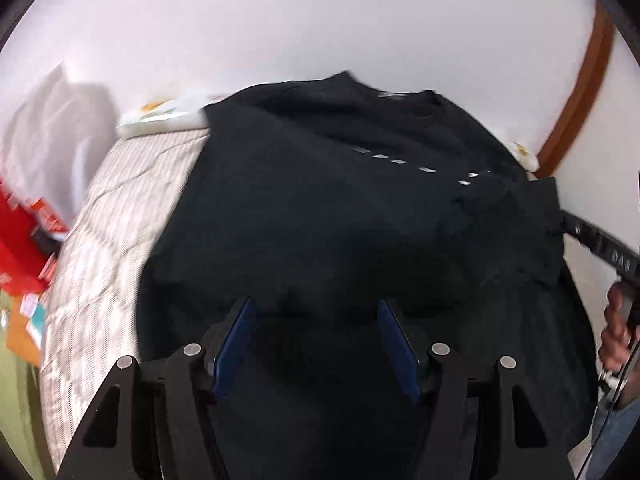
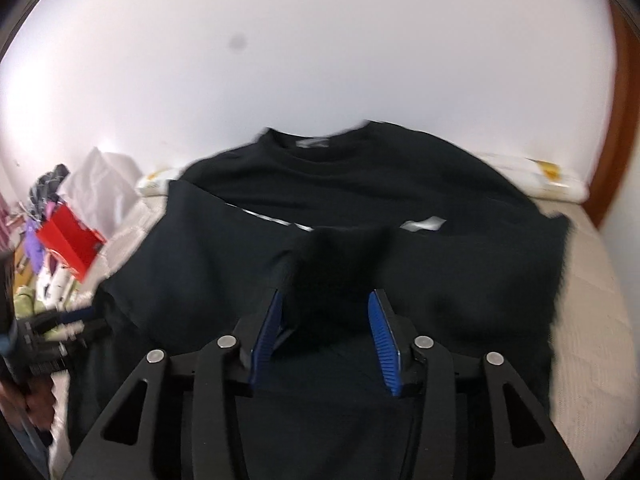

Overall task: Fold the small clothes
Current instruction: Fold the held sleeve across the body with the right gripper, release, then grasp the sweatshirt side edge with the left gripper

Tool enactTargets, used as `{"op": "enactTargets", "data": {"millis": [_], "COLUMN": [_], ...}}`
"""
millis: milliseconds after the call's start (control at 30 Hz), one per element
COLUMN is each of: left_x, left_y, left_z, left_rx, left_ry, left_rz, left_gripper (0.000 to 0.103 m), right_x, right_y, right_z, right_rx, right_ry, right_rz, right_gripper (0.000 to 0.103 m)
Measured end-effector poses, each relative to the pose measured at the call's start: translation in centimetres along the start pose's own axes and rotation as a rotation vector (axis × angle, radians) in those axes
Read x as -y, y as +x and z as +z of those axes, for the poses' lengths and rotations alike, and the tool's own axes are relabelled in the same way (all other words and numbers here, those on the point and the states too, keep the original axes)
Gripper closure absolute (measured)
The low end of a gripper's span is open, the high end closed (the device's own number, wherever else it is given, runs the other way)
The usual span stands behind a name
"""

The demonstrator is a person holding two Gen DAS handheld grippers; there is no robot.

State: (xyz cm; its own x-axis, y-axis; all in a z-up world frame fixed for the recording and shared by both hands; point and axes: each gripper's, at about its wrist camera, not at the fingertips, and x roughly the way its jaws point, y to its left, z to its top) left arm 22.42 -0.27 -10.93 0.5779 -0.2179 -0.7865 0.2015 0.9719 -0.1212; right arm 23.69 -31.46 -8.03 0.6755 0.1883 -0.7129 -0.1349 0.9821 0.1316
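Note:
A black T-shirt (image 1: pixel 320 208) with a row of small white marks lies spread on a bed, collar toward the far wall. It also fills the right wrist view (image 2: pixel 360 200). My left gripper (image 1: pixel 316 312) is open just above the shirt's near part, with nothing between its blue pads. My right gripper (image 2: pixel 326 300) is open too, and a raised fold of black cloth (image 2: pixel 332 264) stands between its blue pads. The right gripper also shows at the right edge of the left wrist view (image 1: pixel 592 240), touching the shirt's right side.
The bed has a pale striped cover (image 1: pixel 104 248) and a pillow (image 2: pixel 532 178) by the white wall. A red box (image 2: pixel 68 240) and mixed clutter lie left of the bed. A brown wooden frame (image 1: pixel 580 92) runs up at the right.

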Motion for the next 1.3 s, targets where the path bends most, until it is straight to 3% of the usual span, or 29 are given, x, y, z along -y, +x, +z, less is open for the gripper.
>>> {"op": "enactTargets", "data": {"millis": [133,367,533,600,733,867,1200,1267,1300], "left_x": [2.7,6.1,10.6,12.7,15.9,18.4,21.0,20.7,20.2], "left_y": [0.5,1.2,1.8,2.2,3.5,5.3,7.3,7.3,7.2], "left_z": [0.8,0.7,0.1,0.0,-0.1,-0.2,0.5,0.8,1.1], "left_rx": [0.005,-0.022,-0.031,-0.028,-0.035,-0.047,0.029,0.047,0.057], "left_ry": [0.040,0.068,0.139,0.160,0.199,0.224,0.278,0.266,0.255], "left_rz": [-0.023,-0.062,-0.091,-0.105,-0.120,-0.086,0.042,0.055,0.059], "left_gripper": [0.042,0.042,0.041,0.035,0.034,0.034,0.034,0.041,0.054], "right_x": [4.1,5.4,7.7,9.0,12.1,15.0,18.2,18.2,18.3], "right_y": [-1.7,-1.4,-2.9,-4.4,-7.0,-8.5,-8.5,-8.3,-8.1], "right_z": [-1.8,-2.9,-4.6,-5.5,-7.6,-9.4,-11.6,-11.6,-11.5], "right_rx": [0.014,-0.011,-0.005,0.011,0.023,0.014,-0.003,-0.007,-0.011], "right_ry": [0.088,0.079,0.084,0.073,0.061,0.096,0.133,0.136,0.136], "right_rz": [0.014,-0.012,-0.091,-0.144,-0.252,-0.288,-0.309,-0.308,-0.307], "right_gripper": [0.055,0.055,0.055,0.055,0.055,0.055,0.055,0.055,0.055]}}
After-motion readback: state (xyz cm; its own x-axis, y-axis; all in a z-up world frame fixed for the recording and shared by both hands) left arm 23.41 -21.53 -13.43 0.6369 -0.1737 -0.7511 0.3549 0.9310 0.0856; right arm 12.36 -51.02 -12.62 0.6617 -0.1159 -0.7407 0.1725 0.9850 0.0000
